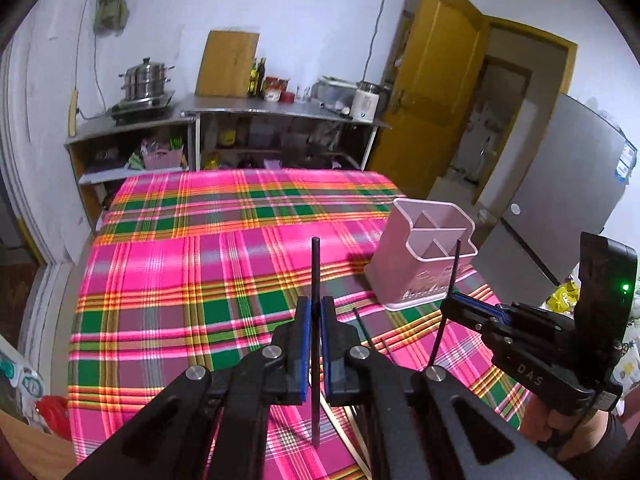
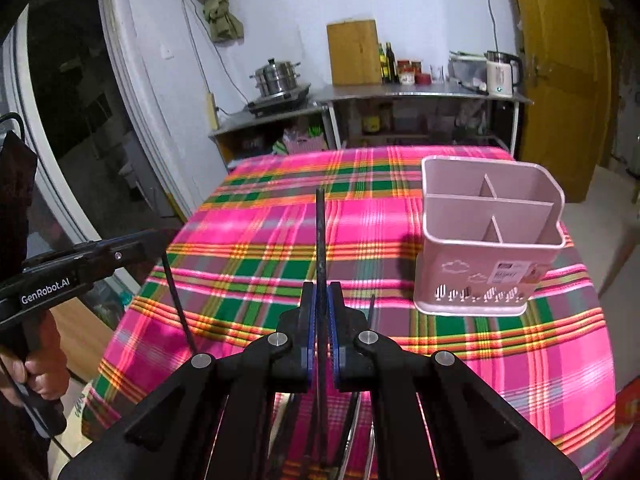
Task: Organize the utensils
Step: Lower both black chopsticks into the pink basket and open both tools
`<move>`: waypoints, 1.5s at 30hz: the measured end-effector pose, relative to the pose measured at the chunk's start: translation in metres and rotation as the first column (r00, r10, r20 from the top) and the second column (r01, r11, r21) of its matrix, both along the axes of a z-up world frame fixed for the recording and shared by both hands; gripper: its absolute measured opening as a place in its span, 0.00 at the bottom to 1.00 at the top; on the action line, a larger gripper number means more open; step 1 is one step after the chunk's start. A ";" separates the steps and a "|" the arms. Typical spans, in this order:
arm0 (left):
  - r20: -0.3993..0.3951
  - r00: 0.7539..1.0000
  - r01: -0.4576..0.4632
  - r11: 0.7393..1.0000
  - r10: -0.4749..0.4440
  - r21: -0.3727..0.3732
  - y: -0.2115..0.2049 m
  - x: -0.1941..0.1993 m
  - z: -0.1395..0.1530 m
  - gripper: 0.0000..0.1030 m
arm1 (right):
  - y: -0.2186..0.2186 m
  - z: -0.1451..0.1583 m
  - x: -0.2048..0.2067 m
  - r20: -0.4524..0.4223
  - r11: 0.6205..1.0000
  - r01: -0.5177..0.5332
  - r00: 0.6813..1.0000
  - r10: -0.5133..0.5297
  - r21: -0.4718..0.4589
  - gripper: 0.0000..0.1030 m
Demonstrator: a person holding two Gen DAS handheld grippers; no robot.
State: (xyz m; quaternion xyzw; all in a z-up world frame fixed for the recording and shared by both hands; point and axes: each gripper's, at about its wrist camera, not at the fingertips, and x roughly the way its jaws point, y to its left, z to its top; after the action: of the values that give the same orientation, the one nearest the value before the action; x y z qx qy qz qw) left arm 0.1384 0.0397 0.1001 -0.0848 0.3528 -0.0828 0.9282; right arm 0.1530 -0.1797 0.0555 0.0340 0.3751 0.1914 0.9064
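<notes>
A pink utensil holder [image 1: 422, 256] with three compartments stands empty on the plaid tablecloth [image 1: 208, 264]; in the right wrist view the holder [image 2: 488, 240] is ahead to the right. My left gripper [image 1: 316, 308] is shut on a black chopstick [image 1: 315, 268] held upright above the table. My right gripper [image 2: 321, 296] is shut on another black chopstick [image 2: 321, 232], also upright. The right gripper [image 1: 456, 298] shows in the left wrist view beside the holder, its chopstick [image 1: 451, 280] in front of the holder. The left gripper [image 2: 160, 240] shows at the left of the right wrist view with its chopstick [image 2: 176, 300].
More chopsticks [image 1: 368, 334] lie on the cloth under the grippers, partly hidden, with a pale stick [image 1: 344, 436] near the front edge. A steel counter [image 1: 280, 108] with a steamer pot [image 1: 146, 80] and kettle [image 1: 366, 102] is behind the table. A fridge [image 1: 560, 208] stands right.
</notes>
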 end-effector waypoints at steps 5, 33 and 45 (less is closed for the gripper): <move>0.022 1.000 0.020 1.000 -0.019 -0.008 -0.004 -0.003 0.017 0.04 | -0.006 0.015 -0.006 0.031 1.000 0.008 0.999 -0.008 0.014 0.05; 0.125 0.975 0.199 0.972 -0.183 -0.125 -0.092 0.099 0.110 0.04 | -0.104 0.119 0.032 0.220 0.981 0.189 0.956 -0.195 0.049 0.05; 0.047 0.984 0.174 0.975 -0.169 -0.137 -0.108 0.158 0.067 0.04 | -0.116 0.089 0.082 0.152 0.970 0.233 0.959 -0.240 0.063 0.05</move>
State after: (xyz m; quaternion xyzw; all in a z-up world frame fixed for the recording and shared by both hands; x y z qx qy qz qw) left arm 0.2968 -0.0687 0.1672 -0.1176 0.3359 -0.1887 0.9153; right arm 0.2350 -0.2953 0.1441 0.0835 0.2909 0.0921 0.9486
